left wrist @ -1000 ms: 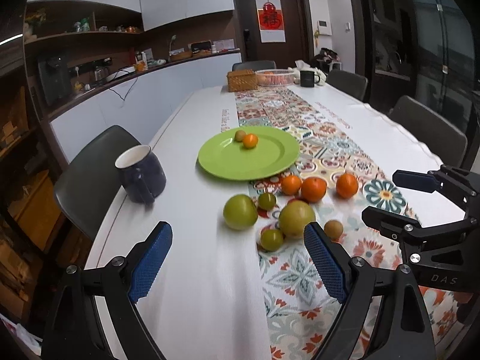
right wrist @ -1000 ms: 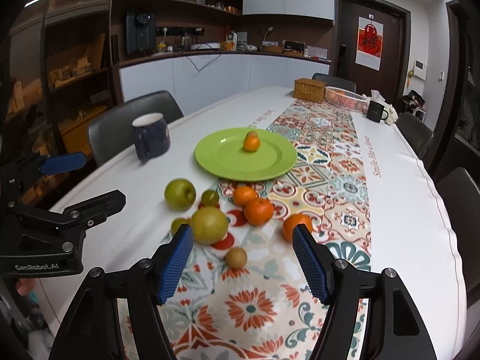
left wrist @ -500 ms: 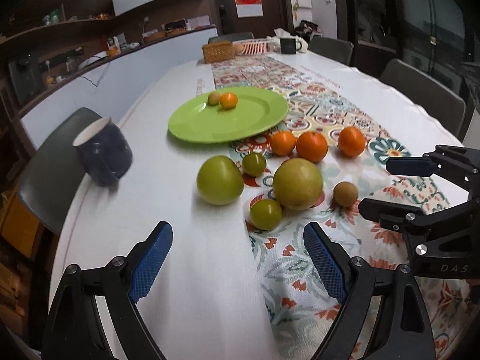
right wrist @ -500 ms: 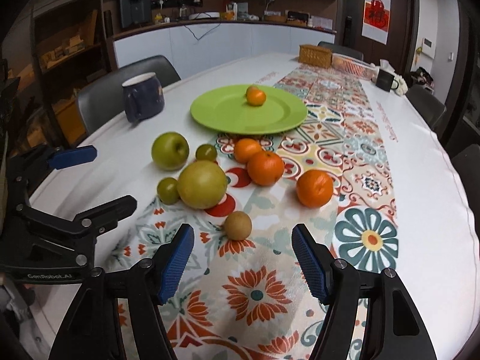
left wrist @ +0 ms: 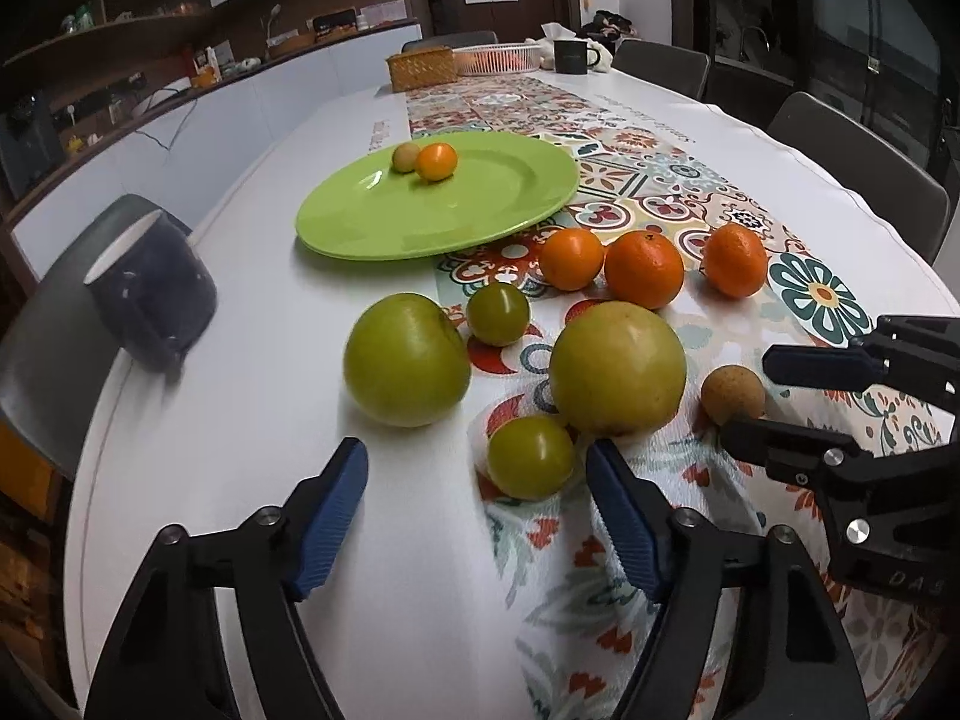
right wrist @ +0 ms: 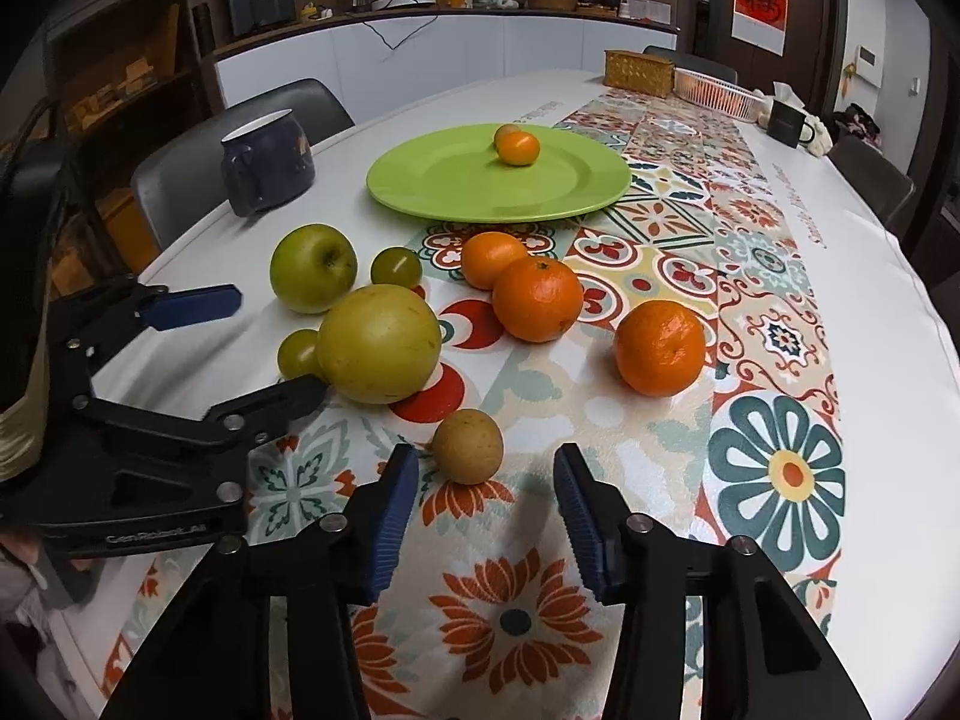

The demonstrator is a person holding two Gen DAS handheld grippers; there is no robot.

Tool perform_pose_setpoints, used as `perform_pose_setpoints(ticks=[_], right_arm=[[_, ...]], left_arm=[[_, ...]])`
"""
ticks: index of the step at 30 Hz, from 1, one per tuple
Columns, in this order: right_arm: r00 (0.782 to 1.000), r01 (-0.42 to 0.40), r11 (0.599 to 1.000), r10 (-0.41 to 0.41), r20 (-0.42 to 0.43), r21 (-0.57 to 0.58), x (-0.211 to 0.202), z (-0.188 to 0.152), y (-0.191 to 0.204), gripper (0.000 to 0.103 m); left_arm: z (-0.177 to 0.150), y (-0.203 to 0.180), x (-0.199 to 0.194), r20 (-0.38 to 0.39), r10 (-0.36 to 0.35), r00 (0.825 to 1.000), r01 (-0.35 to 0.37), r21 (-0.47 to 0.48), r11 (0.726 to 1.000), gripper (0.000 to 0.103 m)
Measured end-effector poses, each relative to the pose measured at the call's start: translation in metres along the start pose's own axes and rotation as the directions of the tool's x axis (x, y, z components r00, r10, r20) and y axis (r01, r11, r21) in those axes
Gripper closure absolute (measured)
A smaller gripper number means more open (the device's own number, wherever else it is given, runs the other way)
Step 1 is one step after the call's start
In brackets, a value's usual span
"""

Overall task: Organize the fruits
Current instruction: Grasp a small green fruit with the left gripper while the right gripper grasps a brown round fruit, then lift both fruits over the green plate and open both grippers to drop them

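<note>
A green plate (left wrist: pixel 420 222) holds a small orange (left wrist: pixel 437 161) and a small tan fruit (left wrist: pixel 406 156). In front of it lie three oranges (left wrist: pixel 644 269), a green apple (left wrist: pixel 407 368), a big yellow-green fruit (left wrist: pixel 618 377) and two small green fruits. My left gripper (left wrist: pixel 477 474) is closing, with the nearer small green fruit (left wrist: pixel 531 459) just ahead of its tips, close to the right pad and untouched. My right gripper (right wrist: pixel 487 471) is also closing; the small brown fruit (right wrist: pixel 468 446) sits at its tips, nearer the left pad, with gaps on both sides.
A dark blue mug (left wrist: pixel 153 300) stands left of the fruits near the table's edge. A wicker box (left wrist: pixel 422 68), a white basket (left wrist: pixel 498 57) and a black mug (left wrist: pixel 570 57) are at the far end. Chairs line both sides. The two grippers hang side by side, close together.
Both grippers have sunk toward the fruits, which now look larger and nearer. Both pairs of jaws have narrowed, the right more than the left.
</note>
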State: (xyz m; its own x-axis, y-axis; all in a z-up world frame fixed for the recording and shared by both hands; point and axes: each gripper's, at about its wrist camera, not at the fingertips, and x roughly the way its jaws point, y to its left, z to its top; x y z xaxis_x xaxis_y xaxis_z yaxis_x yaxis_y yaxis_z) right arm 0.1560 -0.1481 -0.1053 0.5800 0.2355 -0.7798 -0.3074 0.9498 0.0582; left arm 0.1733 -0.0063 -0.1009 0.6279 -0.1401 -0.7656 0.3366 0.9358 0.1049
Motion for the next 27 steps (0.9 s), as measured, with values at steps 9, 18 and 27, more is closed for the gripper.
perform_pose_setpoints(ticks=[9,18,27], right_arm=[[0.999,-0.032,0.999,0.032,-0.006,0.003,0.007,0.002,-0.001,0.075],[0.999,-0.048,0.999,0.048,-0.002,0.005,0.005,0.001,-0.001,0.076],[0.997,-0.061,0.998,0.061,0.039,-0.002,-0.012,0.005,0.002,0.076]], left_arm=[[0.004,-0.002,0.007,-0.021,-0.053,0.998,0.052,-0.047,0.998,0.063],[0.004,-0.005,0.004,-0.024,-0.049,0.998,0.048,-0.047,0.998,0.073],[0.01,-0.005,-0.023,-0.001,-0.035,0.999,0.035,-0.081,0.996,0.073]])
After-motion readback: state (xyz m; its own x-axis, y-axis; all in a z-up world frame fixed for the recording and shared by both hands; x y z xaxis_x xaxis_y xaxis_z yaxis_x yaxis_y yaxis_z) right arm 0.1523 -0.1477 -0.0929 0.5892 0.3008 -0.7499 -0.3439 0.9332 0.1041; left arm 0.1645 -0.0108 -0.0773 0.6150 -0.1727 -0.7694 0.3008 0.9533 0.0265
